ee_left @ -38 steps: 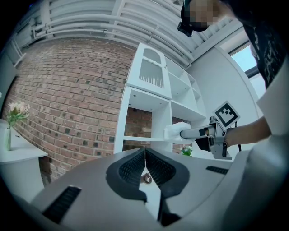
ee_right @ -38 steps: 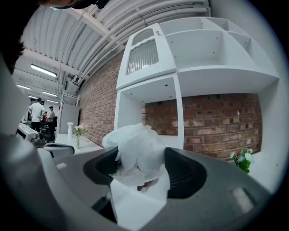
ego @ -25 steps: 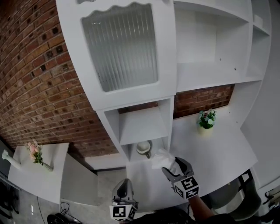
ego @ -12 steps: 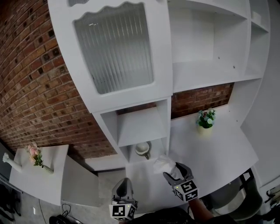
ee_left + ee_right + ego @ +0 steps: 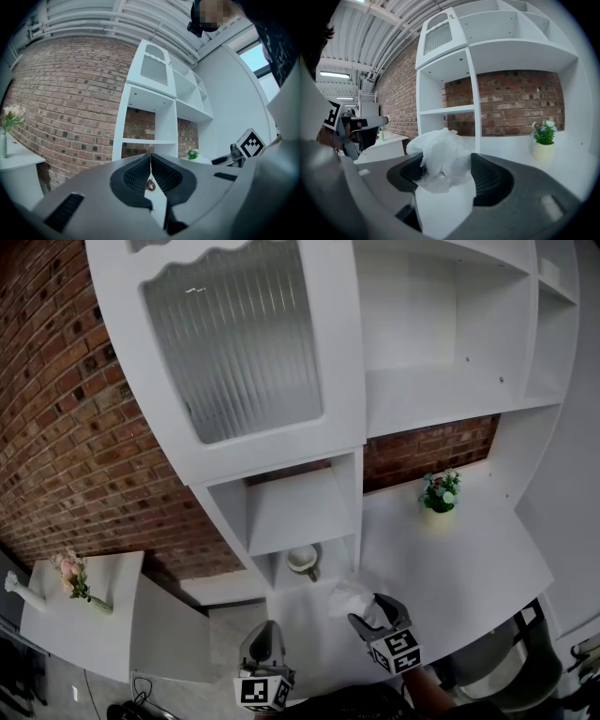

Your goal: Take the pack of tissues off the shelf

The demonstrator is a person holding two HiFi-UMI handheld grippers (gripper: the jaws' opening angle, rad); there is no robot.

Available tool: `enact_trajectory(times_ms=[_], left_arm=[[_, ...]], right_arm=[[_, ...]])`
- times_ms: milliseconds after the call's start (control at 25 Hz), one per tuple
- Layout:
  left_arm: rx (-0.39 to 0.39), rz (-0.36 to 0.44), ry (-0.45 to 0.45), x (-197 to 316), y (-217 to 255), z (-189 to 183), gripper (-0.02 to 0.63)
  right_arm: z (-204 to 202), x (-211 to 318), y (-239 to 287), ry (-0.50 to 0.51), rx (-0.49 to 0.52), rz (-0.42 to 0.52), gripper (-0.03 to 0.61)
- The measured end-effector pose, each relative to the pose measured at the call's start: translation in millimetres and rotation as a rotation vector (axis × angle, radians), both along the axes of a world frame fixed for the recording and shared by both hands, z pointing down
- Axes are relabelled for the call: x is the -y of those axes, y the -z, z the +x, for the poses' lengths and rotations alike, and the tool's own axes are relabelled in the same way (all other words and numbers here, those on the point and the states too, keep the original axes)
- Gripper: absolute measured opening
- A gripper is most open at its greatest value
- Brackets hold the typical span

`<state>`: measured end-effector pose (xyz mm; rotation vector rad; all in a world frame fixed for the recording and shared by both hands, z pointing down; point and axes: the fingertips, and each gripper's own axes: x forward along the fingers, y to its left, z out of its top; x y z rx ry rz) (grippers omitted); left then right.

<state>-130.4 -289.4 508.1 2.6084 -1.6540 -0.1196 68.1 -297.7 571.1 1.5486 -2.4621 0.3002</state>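
The right gripper (image 5: 445, 174) had its jaws partway closed, their dark ribbed pads (image 5: 490, 180) pressing on either side of the pack of tissues (image 5: 439, 151). The pack was a soft, crinkled bundle in translucent white plastic, bulging up above the jaws. In the head view the pack of tissues (image 5: 346, 596) sat at the tip of the right gripper (image 5: 365, 612), clear of the white shelf unit (image 5: 349, 390) and over the smooth white bench (image 5: 469, 563) near its left front edge, just in front of the lowest cubby, which held a pale rounded object (image 5: 304, 559). The left gripper (image 5: 150, 160) hung empty, its ribbed jaws closed together. A ribbed glass door (image 5: 234, 343) fronted the upper cabinet. A small potted plant (image 5: 439, 493) stood by the rough brick wall (image 5: 75, 427).
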Motion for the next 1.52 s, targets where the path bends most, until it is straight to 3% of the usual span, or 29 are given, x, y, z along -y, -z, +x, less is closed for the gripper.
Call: enact_trajectory(times_ms=[200,600,1520], left_arm=[[0.032,-0.006,-0.014,1.1,-0.7,2.3,0.012],[0.018,-0.031,0.014,7.6,-7.7,-3.4,0.012],[0.034,-0.044,0.029,11.6,-17.8,-9.4,0.012]], right_arm=[[0.2,0.9,-11.4,0.0,-0.001,-0.029,0.293],[-2.5,2.1,-29.0,0.0,0.017,-0.074,0.293],[-5.7,-1.6,-79.3,0.022,-0.046,-0.18,0.293]])
